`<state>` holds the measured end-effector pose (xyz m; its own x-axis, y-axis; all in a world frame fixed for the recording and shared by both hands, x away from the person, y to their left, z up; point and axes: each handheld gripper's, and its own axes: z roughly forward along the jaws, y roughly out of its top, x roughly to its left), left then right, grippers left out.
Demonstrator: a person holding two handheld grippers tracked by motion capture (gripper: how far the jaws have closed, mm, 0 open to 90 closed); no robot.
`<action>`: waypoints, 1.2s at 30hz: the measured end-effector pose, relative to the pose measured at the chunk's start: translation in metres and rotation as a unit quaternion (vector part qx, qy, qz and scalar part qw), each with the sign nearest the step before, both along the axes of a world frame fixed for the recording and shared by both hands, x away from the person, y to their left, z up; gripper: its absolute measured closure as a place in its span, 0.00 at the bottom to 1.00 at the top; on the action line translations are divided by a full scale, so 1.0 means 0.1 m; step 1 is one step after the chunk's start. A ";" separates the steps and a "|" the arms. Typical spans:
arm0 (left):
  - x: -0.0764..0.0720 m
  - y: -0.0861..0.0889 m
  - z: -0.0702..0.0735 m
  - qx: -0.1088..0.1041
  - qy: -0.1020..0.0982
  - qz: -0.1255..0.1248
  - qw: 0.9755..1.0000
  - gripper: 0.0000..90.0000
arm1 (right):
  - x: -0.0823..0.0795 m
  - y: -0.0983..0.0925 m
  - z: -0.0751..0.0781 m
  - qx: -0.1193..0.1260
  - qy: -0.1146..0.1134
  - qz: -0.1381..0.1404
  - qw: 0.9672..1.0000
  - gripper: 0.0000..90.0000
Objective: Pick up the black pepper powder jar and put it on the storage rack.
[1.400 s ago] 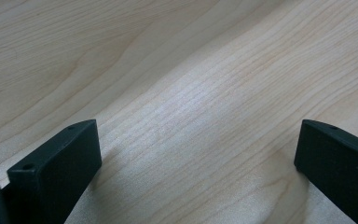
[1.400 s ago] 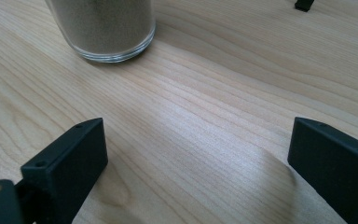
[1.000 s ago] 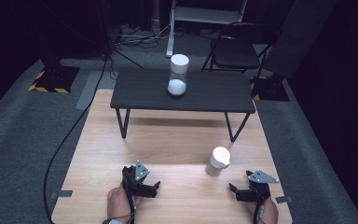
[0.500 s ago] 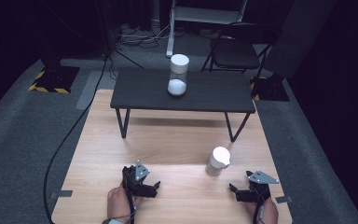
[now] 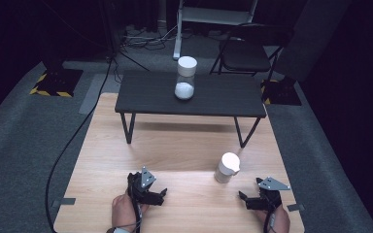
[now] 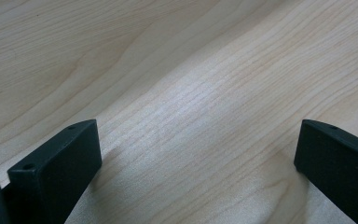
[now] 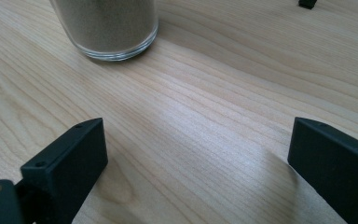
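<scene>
The left gripper (image 5: 159, 194) is held low over the wooden table (image 5: 175, 145), its jaws spread wide with only bare wood between them. The right gripper (image 5: 245, 199) is likewise held wide open and grips nothing. A glass jar (image 5: 227, 167) with a white lid is seen standing upright just ahead of the right gripper and slightly to its left, apart from the jaws. A second jar (image 5: 185, 77) is set on the dark bench (image 5: 145, 97) well beyond both grippers.
</scene>
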<state>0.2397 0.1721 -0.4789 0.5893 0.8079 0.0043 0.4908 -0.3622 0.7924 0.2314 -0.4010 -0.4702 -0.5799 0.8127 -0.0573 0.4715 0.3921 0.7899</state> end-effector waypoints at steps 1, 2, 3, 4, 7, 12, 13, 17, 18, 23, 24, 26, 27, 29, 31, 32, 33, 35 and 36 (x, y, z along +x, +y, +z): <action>0.00 0.00 0.00 0.000 0.000 0.000 1.000 0.00 | 0.00 0.00 0.00 0.000 0.000 0.000 1.000 0.05; 0.00 0.00 0.00 0.000 0.000 0.000 1.000 0.00 | 0.00 0.00 0.00 0.000 0.000 0.000 1.000 0.05; 0.00 0.00 0.00 0.000 0.000 0.000 1.000 0.00 | 0.00 0.00 0.00 0.000 0.000 0.000 1.000 0.05; 0.00 0.00 0.00 0.000 0.000 0.001 1.000 0.00 | 0.00 0.00 0.00 0.000 0.000 0.000 1.000 0.05; 0.00 0.00 0.00 0.000 0.000 0.002 1.000 0.00 | 0.00 0.01 0.01 -0.003 0.000 0.000 1.000 0.05; 0.00 0.00 0.00 -0.001 0.000 0.002 1.000 0.00 | 0.01 0.01 0.02 -0.004 0.003 -0.002 1.000 0.05; 0.00 0.00 0.00 0.000 0.000 0.002 1.000 0.00 | 0.01 0.02 0.03 -0.006 0.003 -0.002 1.000 0.05; 0.00 -0.01 0.00 0.000 0.001 0.002 1.000 0.00 | -0.02 0.05 0.04 -0.015 -0.002 -0.005 1.000 0.04; 0.00 -0.01 0.00 0.001 0.001 0.002 1.000 0.00 | -0.03 0.05 0.04 -0.016 -0.004 -0.009 1.000 0.04; 0.00 -0.01 0.00 0.000 0.001 0.002 1.000 0.00 | -0.06 0.07 0.05 -0.023 -0.010 -0.008 1.000 0.04; 0.00 -0.01 0.00 0.000 0.001 0.002 1.000 0.00 | -0.08 0.07 0.05 -0.021 -0.014 -0.008 1.000 0.04; 0.00 -0.01 0.00 0.000 0.001 0.002 1.000 0.00 | -0.10 0.05 0.05 -0.015 -0.019 -0.009 1.000 0.04; 0.00 -0.01 0.00 0.000 0.001 0.002 1.000 0.00 | -0.11 0.03 0.04 -0.009 -0.024 -0.008 1.000 0.04; 0.00 -0.01 0.00 0.000 0.001 0.002 1.000 0.00 | -0.14 -0.02 0.03 0.003 -0.034 -0.006 0.999 0.04; 0.00 -0.01 0.00 0.000 0.001 0.002 1.000 0.00 | -0.16 -0.07 0.03 0.018 -0.041 -0.003 0.999 0.04; 0.00 -0.01 0.00 0.000 0.001 0.002 1.000 0.00 | -0.18 -0.10 0.02 0.026 -0.047 -0.002 0.999 0.04; 0.00 -0.01 0.00 0.000 0.001 0.002 1.000 0.00 | -0.21 -0.12 0.02 0.032 -0.055 -0.003 0.998 0.04; 0.00 -0.01 0.00 0.000 0.001 0.002 1.000 0.00 | -0.25 -0.17 0.02 0.056 -0.068 -0.002 0.996 0.04; 0.00 -0.01 0.00 0.000 0.001 0.003 1.000 0.00 | -0.26 -0.19 0.02 0.065 -0.076 -0.001 0.995 0.04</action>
